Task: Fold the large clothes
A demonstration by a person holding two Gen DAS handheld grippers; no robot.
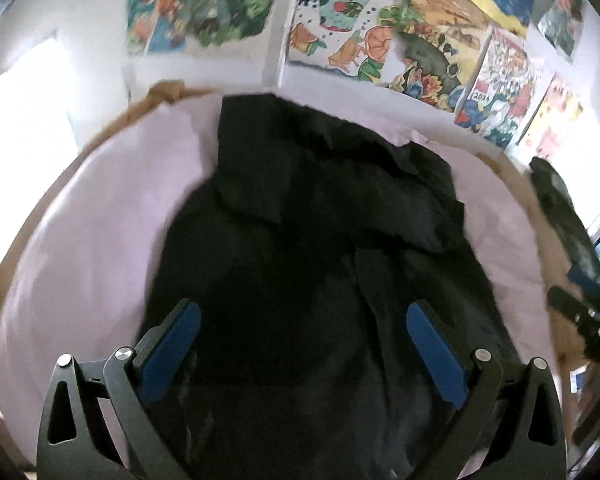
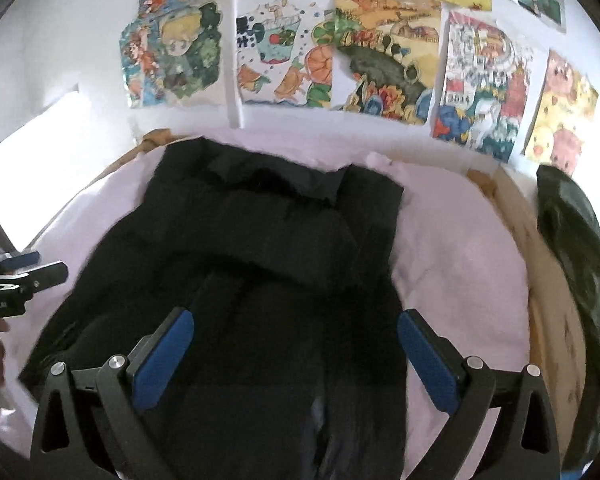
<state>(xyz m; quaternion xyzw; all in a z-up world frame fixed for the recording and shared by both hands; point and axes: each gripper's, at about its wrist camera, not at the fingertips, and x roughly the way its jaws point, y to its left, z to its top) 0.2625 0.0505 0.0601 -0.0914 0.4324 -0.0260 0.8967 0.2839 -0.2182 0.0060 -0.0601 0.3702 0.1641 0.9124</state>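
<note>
A large black garment [image 1: 308,240] lies spread on a pale pink sheet [image 1: 100,240], its far part folded over itself. It also shows in the right wrist view [image 2: 260,260]. My left gripper [image 1: 303,312] is open above the garment's near part, its blue pads [image 1: 172,352] wide apart and holding nothing. My right gripper [image 2: 296,320] is open too, over the garment's near right part, empty. Each gripper shows at the edge of the other's view: the right one [image 1: 588,312], the left one [image 2: 16,280].
The pink sheet [image 2: 460,260] covers a brown surface with a brown edge [image 2: 556,300]. A dark bundle of cloth [image 2: 580,272] lies at the right. Colourful drawings [image 2: 380,60] hang on the white wall behind. A bright window area [image 1: 24,120] is at the left.
</note>
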